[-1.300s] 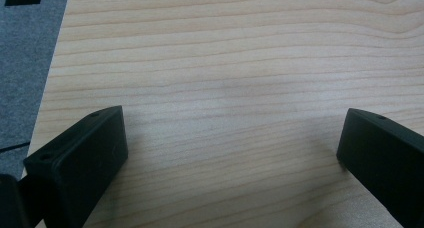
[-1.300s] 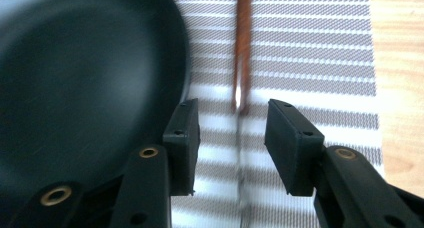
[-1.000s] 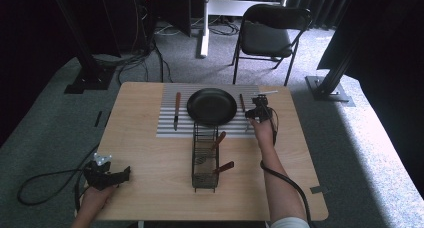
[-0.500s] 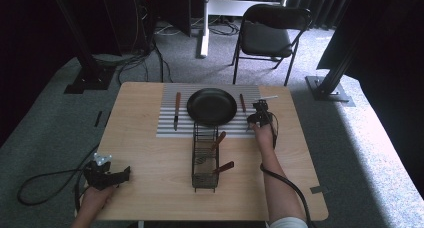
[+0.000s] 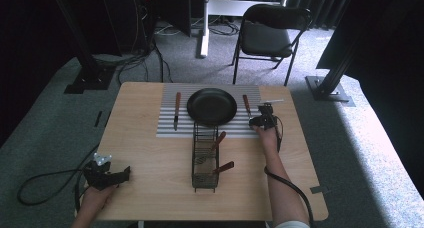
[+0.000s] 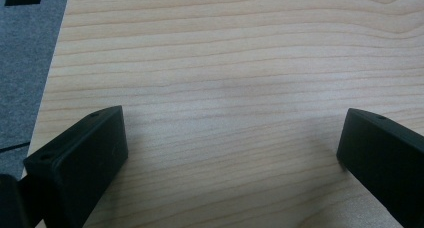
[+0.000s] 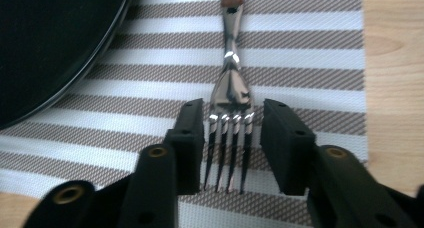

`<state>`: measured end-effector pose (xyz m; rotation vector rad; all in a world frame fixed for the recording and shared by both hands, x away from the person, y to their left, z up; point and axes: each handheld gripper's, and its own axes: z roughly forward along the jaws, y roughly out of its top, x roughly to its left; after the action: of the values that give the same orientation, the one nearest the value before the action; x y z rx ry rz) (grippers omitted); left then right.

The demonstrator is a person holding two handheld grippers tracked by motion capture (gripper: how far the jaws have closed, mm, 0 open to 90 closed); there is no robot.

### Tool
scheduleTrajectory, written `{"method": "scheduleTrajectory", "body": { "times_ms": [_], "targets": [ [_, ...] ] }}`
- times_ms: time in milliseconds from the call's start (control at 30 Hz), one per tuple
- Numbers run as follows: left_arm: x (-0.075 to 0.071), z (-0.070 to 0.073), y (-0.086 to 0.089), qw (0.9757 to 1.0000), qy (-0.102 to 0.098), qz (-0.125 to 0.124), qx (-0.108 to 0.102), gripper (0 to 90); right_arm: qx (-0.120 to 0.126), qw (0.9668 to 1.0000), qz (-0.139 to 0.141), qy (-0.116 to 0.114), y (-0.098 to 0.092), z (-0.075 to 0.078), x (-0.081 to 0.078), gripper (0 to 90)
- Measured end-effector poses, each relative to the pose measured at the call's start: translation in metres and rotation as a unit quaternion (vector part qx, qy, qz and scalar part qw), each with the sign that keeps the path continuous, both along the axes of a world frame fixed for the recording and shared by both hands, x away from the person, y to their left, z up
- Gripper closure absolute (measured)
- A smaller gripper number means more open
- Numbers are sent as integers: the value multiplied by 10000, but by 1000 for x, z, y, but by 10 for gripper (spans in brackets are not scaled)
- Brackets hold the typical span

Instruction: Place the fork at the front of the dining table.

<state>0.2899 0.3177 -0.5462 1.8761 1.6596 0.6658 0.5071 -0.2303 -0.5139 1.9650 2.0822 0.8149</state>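
While the left gripper (image 6: 230, 153) gapes empty, the right gripper's (image 7: 232, 138) just-opened jaws flank the fork's (image 7: 231, 83) 4 tines, seemingly untouched.

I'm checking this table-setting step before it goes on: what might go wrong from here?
The right gripper has just been opening, and the fork lies between its jaws with small gaps on both sides. Lifting away at a slant may catch the tines and skew the fork on the striped mat. The black plate lies close beside it, so a sideways drift might nudge its rim.
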Motion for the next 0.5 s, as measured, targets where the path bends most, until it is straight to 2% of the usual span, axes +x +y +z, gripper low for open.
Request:
{"method": "scheduleTrajectory", "body": {
  "times_ms": [167, 200, 333, 500],
  "targets": [
    [0, 0, 0, 10000, 0, 1, -1, 0, 42, 10000, 55, -2, 4, -2, -3, 584],
    [0, 0, 0, 10000, 0, -2, 2, 0, 126, 9999, 77, 9, 5, -2, -4, 585],
    [0, 0, 0, 10000, 0, -2, 2, 0, 204, 9996, 170, 31, 8, -4, -6, 585],
    [0, 0, 0, 10000, -1, -3, 4, 0, 221, 9994, 252, -2, 9, -5, -6, 570]
  ]
}}
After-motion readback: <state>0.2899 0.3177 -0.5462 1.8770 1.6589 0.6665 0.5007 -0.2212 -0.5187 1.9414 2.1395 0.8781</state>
